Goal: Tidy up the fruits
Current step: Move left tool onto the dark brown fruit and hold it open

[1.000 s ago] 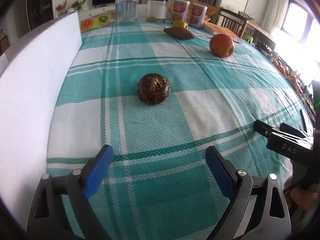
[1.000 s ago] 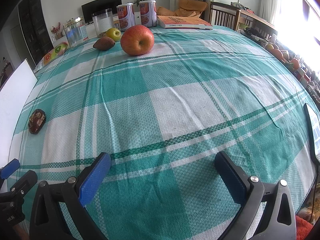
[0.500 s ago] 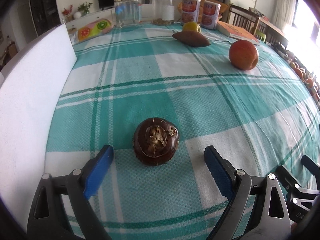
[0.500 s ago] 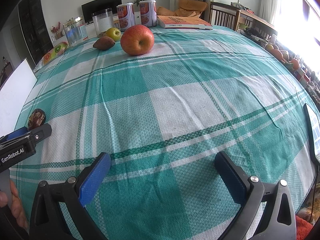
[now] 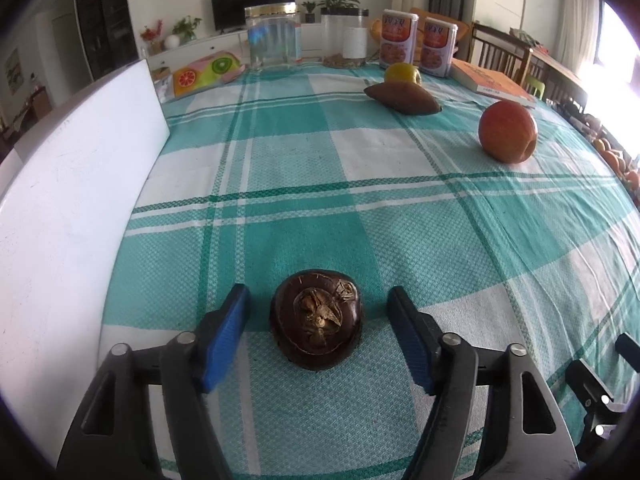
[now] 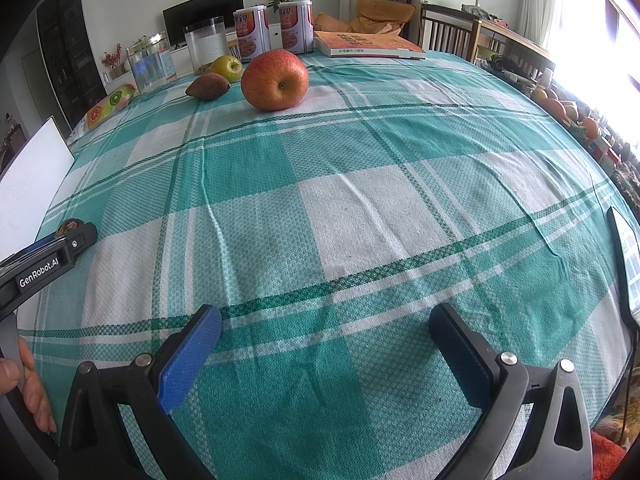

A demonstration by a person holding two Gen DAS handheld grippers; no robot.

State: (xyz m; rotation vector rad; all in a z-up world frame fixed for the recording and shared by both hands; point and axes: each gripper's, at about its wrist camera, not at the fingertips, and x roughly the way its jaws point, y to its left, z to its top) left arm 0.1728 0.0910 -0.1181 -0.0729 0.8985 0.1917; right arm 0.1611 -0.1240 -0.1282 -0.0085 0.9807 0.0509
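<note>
Fruits on the checked table [image 6: 360,208] number four: one dark brown round fruit [image 5: 316,326], one red apple [image 6: 275,80], one yellow-green apple [image 6: 226,67] and one brown pointed fruit [image 6: 208,86]. Two orange-labelled tins [image 6: 251,28] stand behind. Left claw [image 5: 318,334], marked "GenRobot.AI", brackets the dark fruit without touching; right claw [image 6: 326,344] gapes wide, holding nothing.

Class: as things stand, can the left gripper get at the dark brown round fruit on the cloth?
Probably yes: the left gripper is open, its blue pads flanking the dark brown fruit without touching, nothing between.
</note>
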